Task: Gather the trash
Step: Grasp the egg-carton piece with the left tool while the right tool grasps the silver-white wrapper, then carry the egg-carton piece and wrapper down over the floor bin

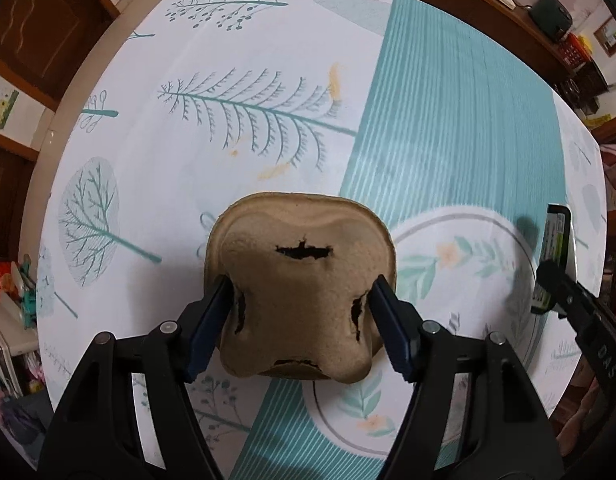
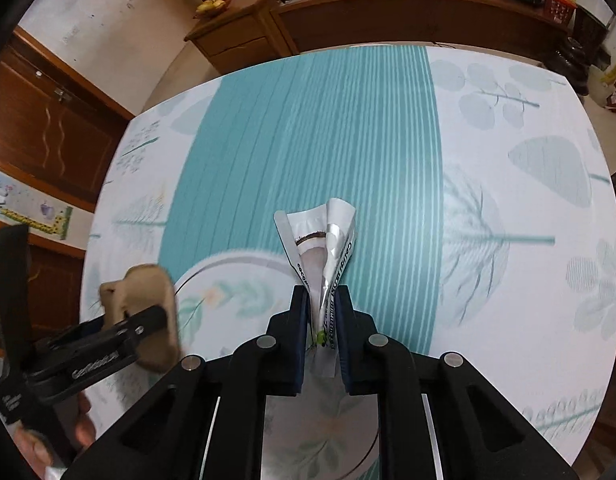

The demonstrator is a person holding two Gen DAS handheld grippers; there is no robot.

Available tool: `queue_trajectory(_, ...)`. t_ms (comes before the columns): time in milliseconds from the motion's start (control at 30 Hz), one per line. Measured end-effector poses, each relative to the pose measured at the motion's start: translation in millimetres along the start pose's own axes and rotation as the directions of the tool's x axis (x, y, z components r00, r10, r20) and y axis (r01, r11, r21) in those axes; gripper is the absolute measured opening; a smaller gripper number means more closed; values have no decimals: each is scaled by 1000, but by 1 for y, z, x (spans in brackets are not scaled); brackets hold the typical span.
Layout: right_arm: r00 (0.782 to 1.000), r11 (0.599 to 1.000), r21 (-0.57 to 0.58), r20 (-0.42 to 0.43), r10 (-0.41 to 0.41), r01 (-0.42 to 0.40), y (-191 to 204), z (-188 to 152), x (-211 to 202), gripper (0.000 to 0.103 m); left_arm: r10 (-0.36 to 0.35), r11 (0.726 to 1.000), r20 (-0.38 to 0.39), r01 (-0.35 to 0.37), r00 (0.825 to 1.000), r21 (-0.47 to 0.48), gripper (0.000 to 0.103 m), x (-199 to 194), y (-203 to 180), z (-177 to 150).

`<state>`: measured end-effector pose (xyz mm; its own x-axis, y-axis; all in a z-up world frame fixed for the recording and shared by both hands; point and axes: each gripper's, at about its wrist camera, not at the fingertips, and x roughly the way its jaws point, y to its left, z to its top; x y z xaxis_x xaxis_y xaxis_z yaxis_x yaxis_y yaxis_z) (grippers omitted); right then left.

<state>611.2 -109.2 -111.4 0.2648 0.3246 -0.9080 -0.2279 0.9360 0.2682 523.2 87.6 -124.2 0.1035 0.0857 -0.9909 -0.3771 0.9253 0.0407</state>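
Left wrist view: left gripper (image 1: 302,308) pointing down over tablecloth (image 1: 248,60), jaws set wide and clamped on cardboard tray (image 1: 300,280).
Cardboard tray, place: between the two blue pads (image 1: 212,328), both pads pressing into its side notches; lifted clear of the cloth, far rim reaching beyond the fingertips.
Cardboard tray, look: brown moulded pulp, rounded square with pinched-in sides, matte and fibrous; ragged dark tear near its far edge, further splits beside each pad and along the near edge.
Beyond the jaws: white cloth printed with teal trees and ferns, a few yellowish stains among them.
Right of the jaws: teal striped band (image 1: 459,112) running across the cloth; round floral print (image 1: 463,256) partly under the tray.
Far right edge: right gripper (image 1: 547,284) seen side-on, wrapper (image 1: 553,240) in it, green and dark print showing.
Right wrist view: right gripper (image 2: 321,312) angled steeply down, jaws nearly together and pinched on wrapper (image 2: 321,248).
Wrapper, place: lower end squeezed flat between the pads, upper part fanning out past the fingertips, held above the teal band (image 2: 308,140).
Wrapper, look: crumpled white and silver foil packet, torn open at the far end, dark lettering down one fold, brownish picture on its face, small green spot low between the pads.
Left of the jaws: left gripper (image 2: 128,320) with cardboard tray (image 2: 152,300) seen edge-on, a hand (image 2: 56,436) behind it.
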Motion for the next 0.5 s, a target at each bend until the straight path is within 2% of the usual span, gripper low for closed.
queue_trajectory(267,997,996,41,19,81,-81,18,-67,-42,13,-34,996,69,28,997,79,67,-52,19,-54)
queue_trajectory(433,992,990,82,43,115,-118,39,-129,-79,13,-78,988,122,60,989,144,67,-102,50,-107)
queue_trajectory(500,992,989,95,66,111,-117,55,-161,-98,13,-102,983,135,79,986,169,67,-114,69,-117)
